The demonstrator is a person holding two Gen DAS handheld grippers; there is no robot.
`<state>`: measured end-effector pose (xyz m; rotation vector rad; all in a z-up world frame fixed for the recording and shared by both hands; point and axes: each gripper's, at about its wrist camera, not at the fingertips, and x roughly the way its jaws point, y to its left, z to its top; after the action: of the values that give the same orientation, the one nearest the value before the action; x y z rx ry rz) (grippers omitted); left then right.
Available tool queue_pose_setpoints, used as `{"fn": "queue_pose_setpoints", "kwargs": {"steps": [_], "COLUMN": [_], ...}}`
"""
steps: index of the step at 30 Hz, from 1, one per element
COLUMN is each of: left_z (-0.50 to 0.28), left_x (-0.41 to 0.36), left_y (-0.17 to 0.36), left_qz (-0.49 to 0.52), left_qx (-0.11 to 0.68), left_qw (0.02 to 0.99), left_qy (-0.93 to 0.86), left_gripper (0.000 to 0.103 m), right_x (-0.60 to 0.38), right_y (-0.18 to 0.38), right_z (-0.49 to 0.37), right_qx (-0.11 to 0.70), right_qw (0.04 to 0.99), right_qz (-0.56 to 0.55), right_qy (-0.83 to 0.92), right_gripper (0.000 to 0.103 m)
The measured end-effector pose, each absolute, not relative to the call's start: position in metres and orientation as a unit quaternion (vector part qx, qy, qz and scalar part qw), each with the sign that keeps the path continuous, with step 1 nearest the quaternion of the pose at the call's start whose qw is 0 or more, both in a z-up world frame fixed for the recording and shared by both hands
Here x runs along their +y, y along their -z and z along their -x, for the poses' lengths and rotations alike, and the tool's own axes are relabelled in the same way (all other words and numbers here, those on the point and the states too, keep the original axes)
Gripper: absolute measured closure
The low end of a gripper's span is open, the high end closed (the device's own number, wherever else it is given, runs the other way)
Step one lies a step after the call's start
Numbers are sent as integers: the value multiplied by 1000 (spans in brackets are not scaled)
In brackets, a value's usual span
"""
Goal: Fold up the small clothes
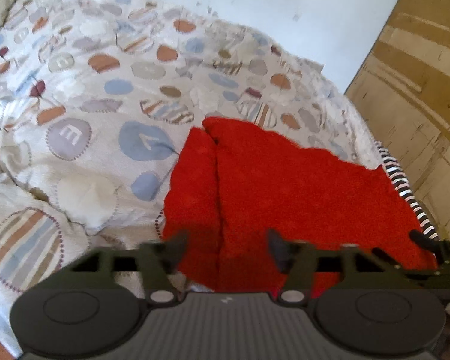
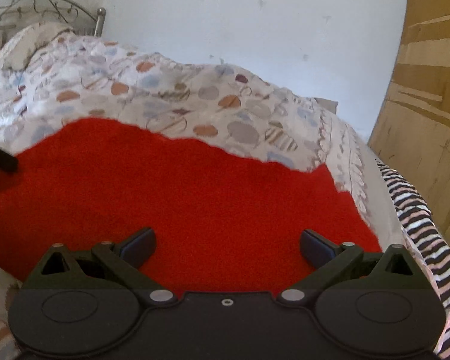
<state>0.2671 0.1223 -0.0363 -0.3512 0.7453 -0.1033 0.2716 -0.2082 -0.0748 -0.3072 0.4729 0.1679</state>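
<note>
Red fleece garment (image 1: 285, 192) spread flat on patterned bedspread (image 1: 84, 96), folded seam along left part, black-and-white striped cloth (image 1: 405, 192) at its right edge. Left gripper (image 1: 226, 250) over near edge, jaws spread wide, gripping nothing. Right gripper (image 2: 227, 247) over same garment, jaws equally wide, empty.

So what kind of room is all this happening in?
Most likely a bedroom. The red cloth lies on a bed covered by a patterned quilt, there is a metal headboard at the far end by a pillow, and a plain white wall runs alongside.
</note>
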Motion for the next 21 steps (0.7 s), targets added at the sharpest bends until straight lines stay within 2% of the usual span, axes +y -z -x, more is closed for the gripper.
{"fn": "queue_pose_setpoints", "kwargs": {"steps": [1, 7, 15, 21], "left_z": [-258, -218, -205, -209], "left_x": [122, 120, 115, 103], "left_y": [34, 39, 77, 66], "left_qz": [169, 190, 288, 221], "left_qx": [350, 334, 345, 296], "left_qw": [920, 923, 892, 929], "left_qy": [46, 33, 43, 29], "left_gripper": [15, 2, 1, 1], "right_x": [-208, -216, -227, -228], "right_y": [78, 97, 105, 107], "right_z": [-268, -246, -241, -239], "right_qx": [225, 178, 162, 159], "right_qw": [959, 973, 977, 977], "right_qz": [154, 131, 112, 106], "right_qy": [-81, -70, -85, -89], "right_gripper": [0, 1, 1, 1]}}
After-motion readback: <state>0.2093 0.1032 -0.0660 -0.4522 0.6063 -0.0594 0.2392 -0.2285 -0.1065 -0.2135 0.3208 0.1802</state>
